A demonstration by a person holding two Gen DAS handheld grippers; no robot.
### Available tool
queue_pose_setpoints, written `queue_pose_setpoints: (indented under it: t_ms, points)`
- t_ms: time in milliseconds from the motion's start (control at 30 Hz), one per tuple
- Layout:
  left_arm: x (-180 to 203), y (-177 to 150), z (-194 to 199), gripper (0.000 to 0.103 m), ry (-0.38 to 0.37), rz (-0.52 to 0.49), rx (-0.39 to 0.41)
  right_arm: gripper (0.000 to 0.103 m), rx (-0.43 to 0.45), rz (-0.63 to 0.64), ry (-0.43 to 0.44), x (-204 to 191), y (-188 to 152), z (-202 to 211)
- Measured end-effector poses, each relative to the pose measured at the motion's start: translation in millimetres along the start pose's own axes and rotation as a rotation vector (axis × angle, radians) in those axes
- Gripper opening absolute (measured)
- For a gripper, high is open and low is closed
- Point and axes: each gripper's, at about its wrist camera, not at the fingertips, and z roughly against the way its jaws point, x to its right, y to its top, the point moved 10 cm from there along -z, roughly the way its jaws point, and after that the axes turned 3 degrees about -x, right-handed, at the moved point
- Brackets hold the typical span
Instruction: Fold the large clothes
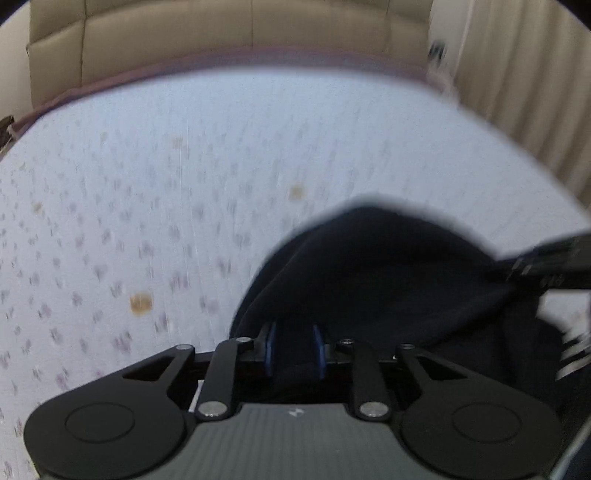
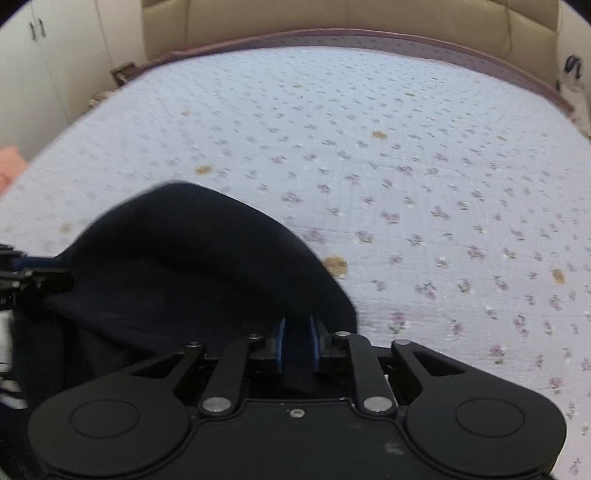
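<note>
I have my left hand-held gripper clamped on a fold of the dark navy garment, its blue pads pressed against the cloth. My right hand-held gripper is clamped on the same garment too. The cloth arches up between the two, lifted above the floral bedspread. A beige padded headboard stands at the bed's far edge.
</note>
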Motion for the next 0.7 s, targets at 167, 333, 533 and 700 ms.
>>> queue_pose_setpoints:
  t_ms: [167, 333, 533, 700]
  points:
    - [-15.2, 33.8, 14.7, 0.075, -0.018, 0.075, 0.069, 0.087, 0.121, -0.079, 0.037, 22.4, 30.4, 28.4]
    - [-33.6, 24.9, -37.2, 0.077, -0.069, 0.182, -0.094, 0.085, -0.024, -0.148, 0.078, 36.5, 31.5, -13.4]
    - [-34.3, 17.6, -75.3, 0.055, -0.200, 0.307, -0.136, 0.059, -0.109, -0.112, 0.119, 17.6, 20.8, -48.1]
    - [-12.9, 21.1, -60.5, 0.013, -0.132, 0.158, -0.090, 0.015, -0.068, 0.032, 0.077, -10.3, 24.5, -40.5]
